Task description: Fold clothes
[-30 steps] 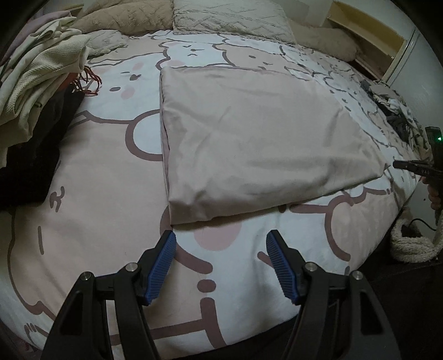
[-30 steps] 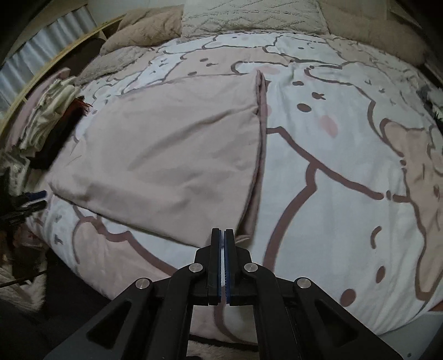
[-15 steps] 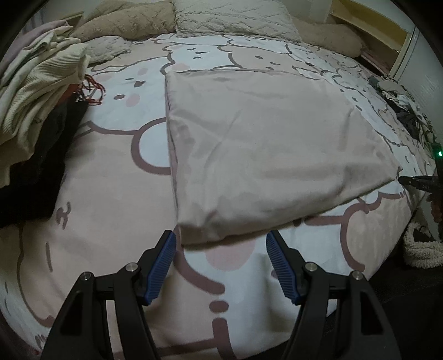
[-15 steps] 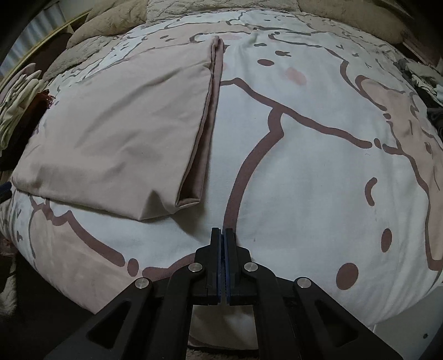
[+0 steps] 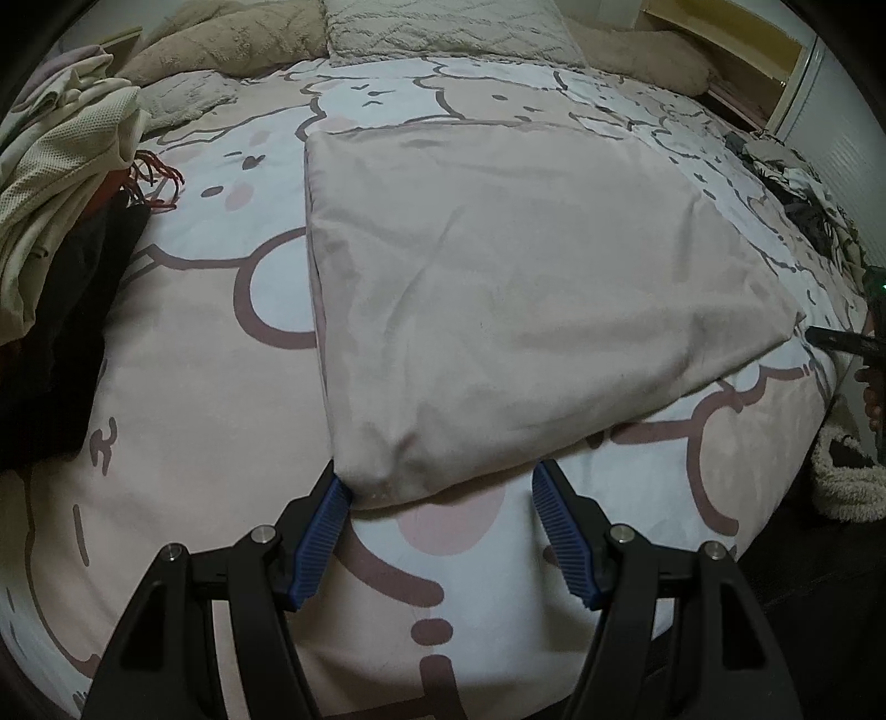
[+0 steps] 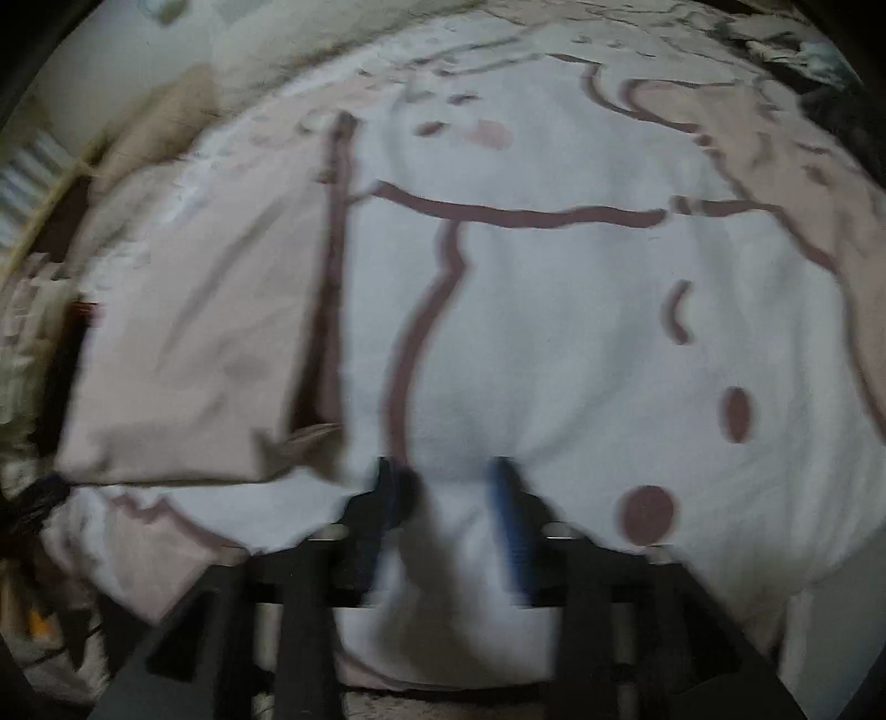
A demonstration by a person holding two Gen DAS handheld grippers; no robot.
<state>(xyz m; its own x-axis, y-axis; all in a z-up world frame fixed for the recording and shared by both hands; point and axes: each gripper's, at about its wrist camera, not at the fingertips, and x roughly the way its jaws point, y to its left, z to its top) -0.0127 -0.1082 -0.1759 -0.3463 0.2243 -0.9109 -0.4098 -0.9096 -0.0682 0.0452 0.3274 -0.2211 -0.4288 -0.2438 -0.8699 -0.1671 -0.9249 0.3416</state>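
Note:
A beige-pink folded cloth (image 5: pixel 515 299) lies flat on the cartoon-print bed cover (image 5: pixel 210 421). My left gripper (image 5: pixel 443 487) is open, its blue pads on either side of the cloth's near left corner, the left pad touching that corner. In the blurred right wrist view the same cloth (image 6: pixel 194 354) lies to the left. My right gripper (image 6: pixel 448 476) is open over the white bed cover (image 6: pixel 554 332), a short way right of the cloth's near right corner. The other gripper shows at the far right edge of the left wrist view, beside the bed.
A heap of cream, black and red clothes (image 5: pixel 61 183) sits at the bed's left side. Pillows (image 5: pixel 443 27) line the headboard. Dark clutter (image 5: pixel 803 188) lies at the far right of the bed. A woolly basket (image 5: pixel 847 476) stands on the floor.
My left gripper moved forward until its pads flank the cloth's near corner. My right gripper went from shut to open and swung right, away from the cloth's edge.

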